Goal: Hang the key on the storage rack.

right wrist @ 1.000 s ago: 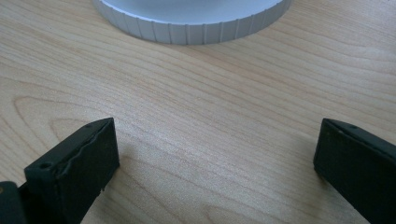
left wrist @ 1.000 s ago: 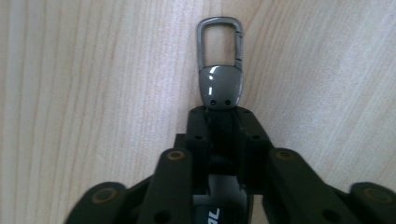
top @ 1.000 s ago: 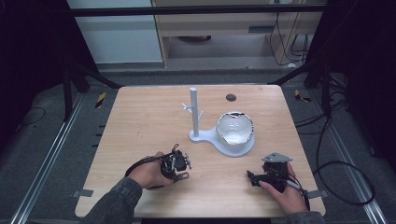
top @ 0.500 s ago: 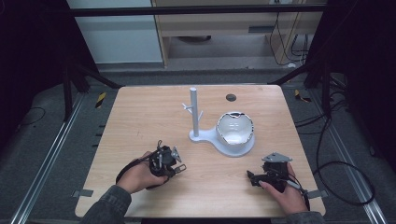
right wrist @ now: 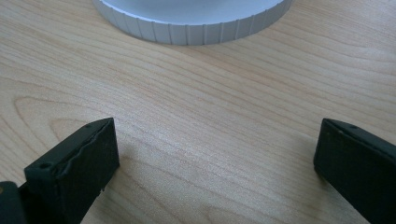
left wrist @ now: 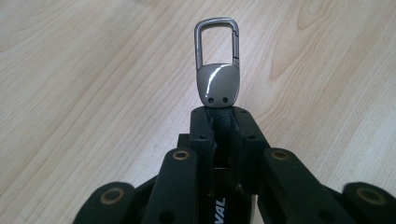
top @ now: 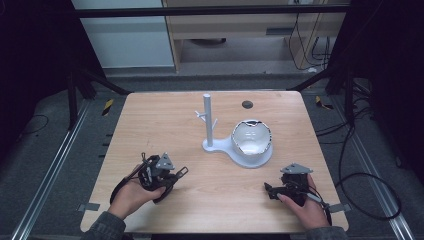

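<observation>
- The left gripper (left wrist: 223, 116) has its two black jaws pressed together on the dark strap of a grey metal key-ring clip (left wrist: 218, 70), a small carabiner with a rounded plate and an oblong spring loop.
- The clip sticks out past the jaw tips with its loop leading and free, which looks deliberate: an open loop held forward is what could be threaded over a peg.
- In the high view the left gripper (top: 161, 172) sits at the near left of the light wooden table (top: 150, 125), low over the surface, in the person's left hand (top: 131, 196).
- The right gripper (right wrist: 215, 154) has its jaws spread wide with nothing between them, bare wood showing in the gap; it rests at the near right (top: 289, 187), seemingly parked in reserve.
- A white plastic stand (top: 207, 122), an upright post with short side pegs on a flat base, stands mid-table, well apart from both grippers.
- Its base widens to the right into a round dish (top: 252, 140); what lines the dish is hard to tell from here, perhaps something glossy.
- The ribbed white rim (right wrist: 191, 28) of that base lies just beyond the right gripper's jaws.
- The pegs are likely the place for the clip.
- A small dark round disc (top: 247, 104) lies at the far edge.
</observation>
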The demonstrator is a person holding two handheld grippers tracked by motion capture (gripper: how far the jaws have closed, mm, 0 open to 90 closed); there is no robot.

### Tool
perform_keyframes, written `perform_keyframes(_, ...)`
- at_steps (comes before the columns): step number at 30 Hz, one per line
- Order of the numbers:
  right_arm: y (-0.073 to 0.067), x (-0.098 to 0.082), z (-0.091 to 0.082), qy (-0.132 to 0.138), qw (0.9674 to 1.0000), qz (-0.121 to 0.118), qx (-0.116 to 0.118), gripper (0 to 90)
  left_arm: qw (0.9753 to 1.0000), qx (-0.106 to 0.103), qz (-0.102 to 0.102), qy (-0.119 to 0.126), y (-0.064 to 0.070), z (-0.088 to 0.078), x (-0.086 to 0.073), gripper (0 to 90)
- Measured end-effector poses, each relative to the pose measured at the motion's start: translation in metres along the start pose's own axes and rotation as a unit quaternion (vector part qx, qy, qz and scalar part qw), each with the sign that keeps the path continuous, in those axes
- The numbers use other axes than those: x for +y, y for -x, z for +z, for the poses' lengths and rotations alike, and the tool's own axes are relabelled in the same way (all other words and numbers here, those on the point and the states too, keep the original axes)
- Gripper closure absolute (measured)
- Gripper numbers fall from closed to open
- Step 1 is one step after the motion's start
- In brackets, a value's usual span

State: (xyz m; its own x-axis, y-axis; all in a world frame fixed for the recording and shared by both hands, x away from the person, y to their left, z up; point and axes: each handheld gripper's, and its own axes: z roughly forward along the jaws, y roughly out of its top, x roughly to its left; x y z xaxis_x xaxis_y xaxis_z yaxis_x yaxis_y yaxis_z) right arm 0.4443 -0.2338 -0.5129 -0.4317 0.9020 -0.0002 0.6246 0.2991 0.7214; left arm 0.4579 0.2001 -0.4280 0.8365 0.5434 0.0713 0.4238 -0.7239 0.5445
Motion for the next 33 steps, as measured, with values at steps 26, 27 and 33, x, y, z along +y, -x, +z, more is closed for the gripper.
perform_keyframes(26, 0.000, 0.001, 0.000, -0.001, 1.0000, 0.002, 0.001, 0.3, 0.9956, 0.015, -0.044, 0.081, -0.016, -0.021, -0.011, 80.2)
perform_keyframes(27, 0.000, 0.001, 0.000, -0.001, 1.0000, 0.003, 0.001, 0.3, 0.9954, 0.017, -0.044, 0.083, -0.018, -0.023, -0.010, 80.2)
perform_keyframes(33, 0.000, 0.001, 0.000, -0.001, 1.0000, 0.002, 0.001, 0.4, 0.9946, 0.027, -0.045, 0.089, -0.017, -0.029, -0.008, 80.6)
